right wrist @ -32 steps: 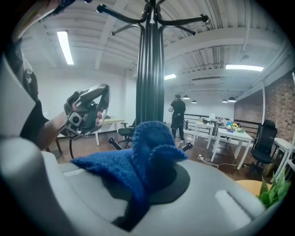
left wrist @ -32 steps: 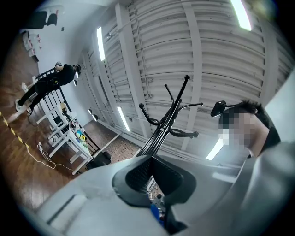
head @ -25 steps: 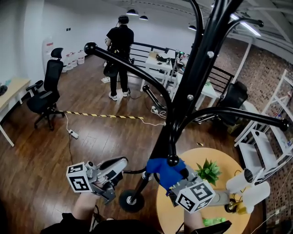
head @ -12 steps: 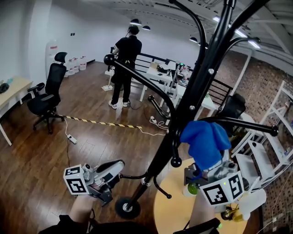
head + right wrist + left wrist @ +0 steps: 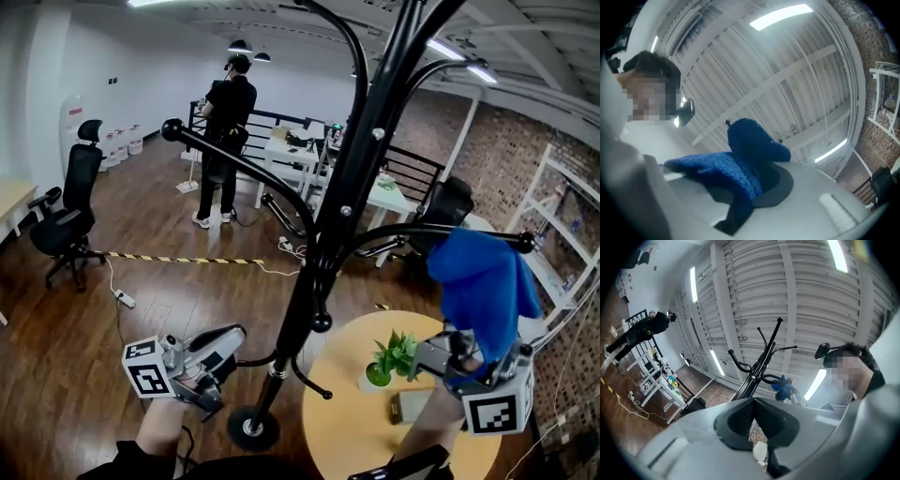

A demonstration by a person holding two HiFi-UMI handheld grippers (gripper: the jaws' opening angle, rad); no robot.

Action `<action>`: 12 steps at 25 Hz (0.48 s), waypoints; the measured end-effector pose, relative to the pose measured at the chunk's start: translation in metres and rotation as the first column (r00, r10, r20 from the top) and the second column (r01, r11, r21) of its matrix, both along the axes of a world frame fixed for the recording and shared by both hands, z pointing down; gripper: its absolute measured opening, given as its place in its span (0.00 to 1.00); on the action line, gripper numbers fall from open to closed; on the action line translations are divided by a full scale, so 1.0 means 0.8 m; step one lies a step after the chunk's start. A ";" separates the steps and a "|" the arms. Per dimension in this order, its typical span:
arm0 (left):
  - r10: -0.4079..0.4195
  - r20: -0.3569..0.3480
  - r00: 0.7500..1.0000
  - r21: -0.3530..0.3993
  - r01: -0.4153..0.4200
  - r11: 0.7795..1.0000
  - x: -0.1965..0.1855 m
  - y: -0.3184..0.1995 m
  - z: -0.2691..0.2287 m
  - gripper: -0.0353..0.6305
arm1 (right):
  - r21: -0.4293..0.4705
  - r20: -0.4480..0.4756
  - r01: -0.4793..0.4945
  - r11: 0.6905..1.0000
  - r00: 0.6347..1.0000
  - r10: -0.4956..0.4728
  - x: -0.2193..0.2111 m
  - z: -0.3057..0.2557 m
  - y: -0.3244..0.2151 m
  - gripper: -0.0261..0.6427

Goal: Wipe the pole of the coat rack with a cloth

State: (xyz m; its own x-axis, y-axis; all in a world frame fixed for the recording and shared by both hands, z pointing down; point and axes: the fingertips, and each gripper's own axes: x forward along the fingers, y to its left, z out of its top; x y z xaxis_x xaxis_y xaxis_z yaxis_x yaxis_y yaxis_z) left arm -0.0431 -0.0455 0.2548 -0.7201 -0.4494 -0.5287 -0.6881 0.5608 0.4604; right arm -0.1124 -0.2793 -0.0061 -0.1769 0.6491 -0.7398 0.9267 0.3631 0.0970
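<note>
The coat rack's pole (image 5: 356, 178) is glossy black. It rises at a slant from a round base (image 5: 253, 427) at the bottom centre of the head view to the top edge right of centre, with small silver screws along it and curved, ball-tipped arms branching to both sides. The left gripper view shows the rack (image 5: 759, 366) small and far off at mid-frame.

The cloth (image 5: 483, 281) is bright blue and fuzzy, bunched into a loose hood at the right of the head view, well clear of the pole. It overlaps the end of the rack's right-hand arm (image 5: 422, 230); whether it touches that arm cannot be told. The right gripper (image 5: 464, 354) sits just under it, jaws clamped on the cloth's lower part. In the right gripper view the cloth (image 5: 740, 164) fills the gap between the dark pads and rises in a rounded peak above the right gripper (image 5: 750, 183).

The left gripper (image 5: 230, 339) is at lower left, beside the foot of the pole without touching it. In its own view the left gripper (image 5: 754, 420) has its ribbed black pads pressed together with nothing between them.

A round yellow table (image 5: 347, 441) at lower right carries a small potted plant (image 5: 389, 356). A person (image 5: 225, 141) stands at upper left, and an office chair (image 5: 66, 216) at the left edge.
</note>
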 end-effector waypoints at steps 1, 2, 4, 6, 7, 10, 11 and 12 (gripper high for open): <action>0.012 0.005 1.000 -0.003 -0.012 1.000 -0.003 -0.004 0.001 0.06 | -0.002 0.002 -0.009 1.000 1.000 0.009 0.002 0.000 -0.009 0.07; 0.023 0.010 1.000 -0.007 -0.023 1.000 -0.005 -0.008 0.002 0.06 | 0.001 0.000 -0.016 1.000 1.000 0.016 0.002 0.001 -0.013 0.07; 0.043 0.016 0.999 -0.012 -0.042 0.999 -0.009 -0.018 -0.003 0.06 | 0.005 -0.003 -0.030 1.000 1.000 0.030 0.000 0.000 -0.016 0.07; 0.057 0.018 0.998 -0.011 -0.057 0.998 -0.011 -0.026 -0.011 0.06 | 0.006 -0.002 -0.045 0.999 0.999 0.045 -0.001 -0.007 -0.014 0.07; 0.062 0.017 0.998 -0.009 -0.062 0.998 -0.010 -0.028 -0.012 0.06 | 0.005 -0.001 -0.051 0.999 0.999 0.051 -0.002 -0.010 -0.013 0.07; 0.052 0.007 0.999 0.000 -0.052 0.999 -0.001 -0.025 -0.006 0.06 | 0.000 0.014 -0.067 0.998 0.998 0.067 -0.003 -0.009 -0.005 0.07; 0.040 0.003 0.999 0.005 -0.040 0.999 0.003 -0.021 -0.004 0.06 | 0.003 0.020 -0.069 0.998 0.997 0.069 -0.002 -0.007 0.000 0.07; 0.025 -0.001 1.000 0.010 -0.025 1.000 0.007 -0.016 -0.002 0.06 | 0.011 0.021 -0.063 0.998 0.998 0.062 -0.002 -0.004 0.007 0.07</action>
State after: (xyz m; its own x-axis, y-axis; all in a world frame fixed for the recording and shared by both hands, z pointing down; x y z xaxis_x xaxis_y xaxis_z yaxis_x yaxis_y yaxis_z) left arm -0.0373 -0.0586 0.2532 -0.7090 -0.4621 -0.5327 -0.7016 0.5384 0.4668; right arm -0.1140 -0.2736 -0.0095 -0.2022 0.6456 -0.7364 0.9000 0.4190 0.1202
